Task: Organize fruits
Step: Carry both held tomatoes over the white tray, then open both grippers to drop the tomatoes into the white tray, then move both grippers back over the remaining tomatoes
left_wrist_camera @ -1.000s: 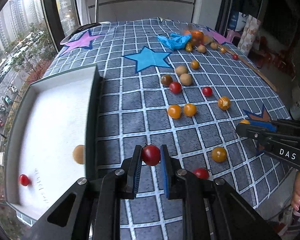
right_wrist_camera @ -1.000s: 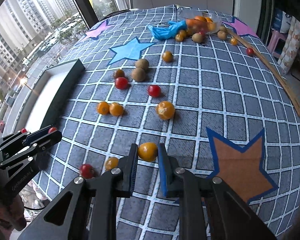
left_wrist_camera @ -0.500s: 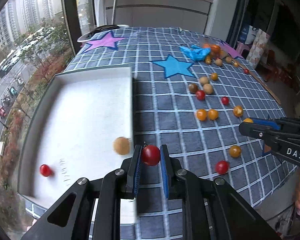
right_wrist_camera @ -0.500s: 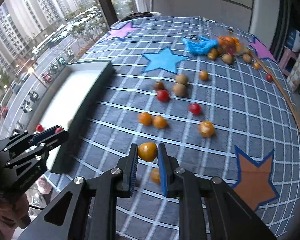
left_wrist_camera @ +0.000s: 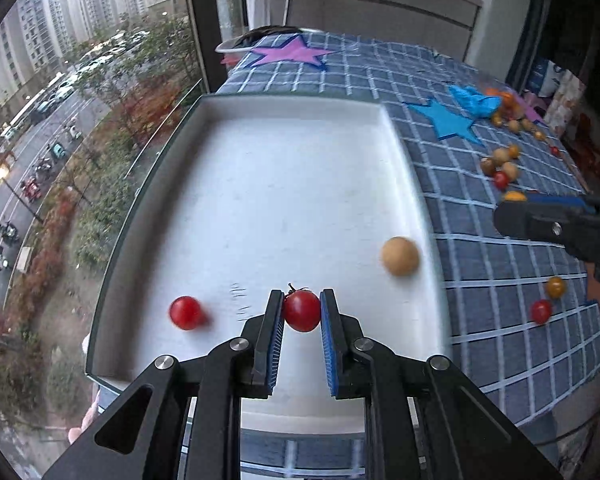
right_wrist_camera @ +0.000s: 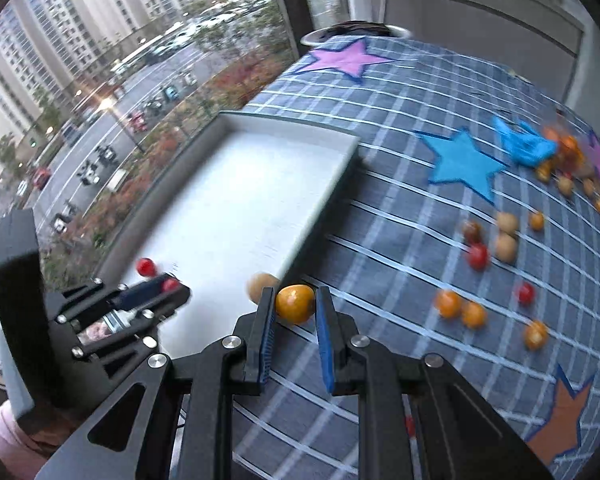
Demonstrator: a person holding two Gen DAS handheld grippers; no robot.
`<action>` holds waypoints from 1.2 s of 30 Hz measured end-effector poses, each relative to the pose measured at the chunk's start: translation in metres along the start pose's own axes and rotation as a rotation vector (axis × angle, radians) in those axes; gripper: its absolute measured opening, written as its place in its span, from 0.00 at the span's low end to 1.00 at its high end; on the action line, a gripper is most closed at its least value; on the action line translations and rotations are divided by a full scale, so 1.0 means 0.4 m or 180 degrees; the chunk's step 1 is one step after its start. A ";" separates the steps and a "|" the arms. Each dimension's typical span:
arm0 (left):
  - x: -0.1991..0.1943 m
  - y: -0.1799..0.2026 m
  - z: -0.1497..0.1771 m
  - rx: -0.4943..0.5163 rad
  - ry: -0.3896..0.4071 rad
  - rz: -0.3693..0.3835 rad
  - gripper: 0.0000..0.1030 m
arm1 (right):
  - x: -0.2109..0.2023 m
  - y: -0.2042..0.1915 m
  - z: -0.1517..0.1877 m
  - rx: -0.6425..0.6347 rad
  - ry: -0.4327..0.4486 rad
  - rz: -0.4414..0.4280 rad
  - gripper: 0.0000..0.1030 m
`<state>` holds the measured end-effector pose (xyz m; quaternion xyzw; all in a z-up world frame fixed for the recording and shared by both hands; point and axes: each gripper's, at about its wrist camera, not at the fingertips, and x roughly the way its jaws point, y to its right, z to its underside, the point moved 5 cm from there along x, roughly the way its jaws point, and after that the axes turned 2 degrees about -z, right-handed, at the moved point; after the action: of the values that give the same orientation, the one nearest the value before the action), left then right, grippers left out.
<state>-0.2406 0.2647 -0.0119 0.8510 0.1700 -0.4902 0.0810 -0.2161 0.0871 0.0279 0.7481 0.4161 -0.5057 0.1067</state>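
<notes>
My left gripper is shut on a red cherry tomato and holds it above the near end of the white tray. In the tray lie another red tomato and a tan round fruit. My right gripper is shut on an orange fruit, just right of the tray's near right rim. The left gripper also shows in the right wrist view, over the tray. Several loose fruits lie scattered on the checked cloth.
A blue glove and a heap of fruit lie at the far right of the table. The table's left edge runs along a window with the street far below. The right gripper shows at the right in the left wrist view.
Both grippers have moved left with their fruits. The left one went from above the cloth to above the tray; the right one came up beside the tray's right rim.
</notes>
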 end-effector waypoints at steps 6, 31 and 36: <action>0.035 -0.030 0.005 -0.0017 -0.0056 -0.0050 0.19 | 0.094 -0.051 -0.050 -0.0094 -0.0175 -0.0067 0.21; 0.043 -0.032 0.005 0.0014 0.0008 -0.0155 0.76 | 0.207 -0.084 -0.094 -0.0332 -0.0405 0.0144 0.56; 0.008 -0.035 -0.002 0.0005 0.0202 -0.0164 0.87 | 0.156 -0.065 -0.107 -0.0278 -0.0270 0.0169 0.72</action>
<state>-0.2434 0.2786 -0.0139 0.8615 0.1940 -0.4651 0.0622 -0.1978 0.1605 0.0017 0.7315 0.4130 -0.5153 0.1701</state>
